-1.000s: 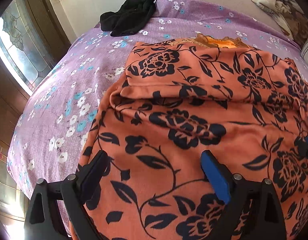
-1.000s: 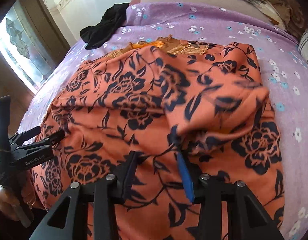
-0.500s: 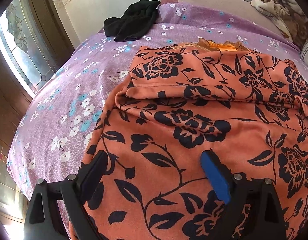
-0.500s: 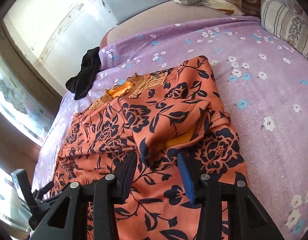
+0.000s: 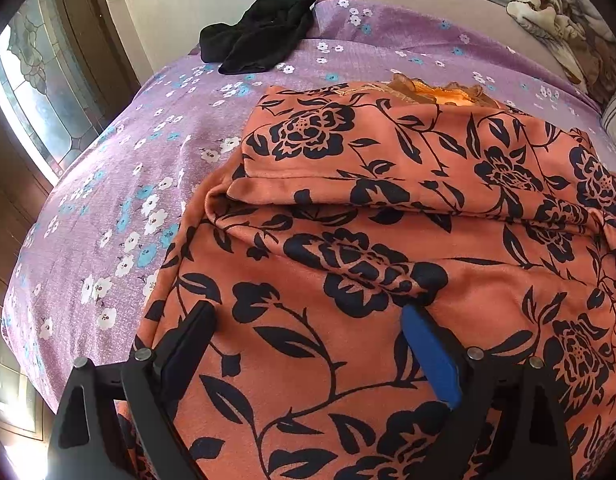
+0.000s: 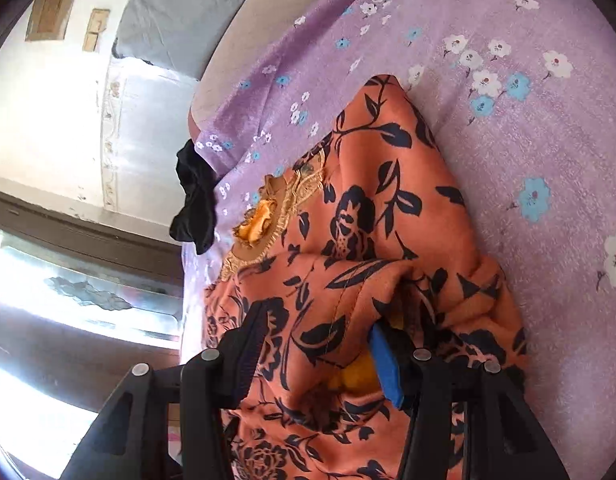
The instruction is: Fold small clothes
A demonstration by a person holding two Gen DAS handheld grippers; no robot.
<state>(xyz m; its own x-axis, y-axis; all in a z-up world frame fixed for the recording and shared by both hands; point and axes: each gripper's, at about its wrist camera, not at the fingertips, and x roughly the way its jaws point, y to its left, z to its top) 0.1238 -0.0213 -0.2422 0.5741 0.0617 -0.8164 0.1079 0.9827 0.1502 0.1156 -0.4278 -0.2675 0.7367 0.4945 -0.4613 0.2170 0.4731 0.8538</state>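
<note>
Your right gripper [image 6: 316, 344] has its black finger and blue-padded finger spread, with a raised fold of the orange garment with black flower print [image 6: 372, 248] between them. Yellow lining shows in the fold beside the blue pad. The garment lies on the purple flowered bedsheet [image 6: 528, 128]. Beyond its gold-trimmed neckline, a crumpled black cloth [image 6: 193, 200] sits at the bed's edge.

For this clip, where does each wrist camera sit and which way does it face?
Left wrist: on the left hand-held gripper, looking level along its open fingers over the orange black-flowered garment on the purple floral bedsheet.
Right wrist: on the right hand-held gripper, view rolled sideways, fingers straddling a raised fold of the garment.
Shared: garment, bedsheet, the crumpled black cloth by the wall. No hand or arm shows.
</note>
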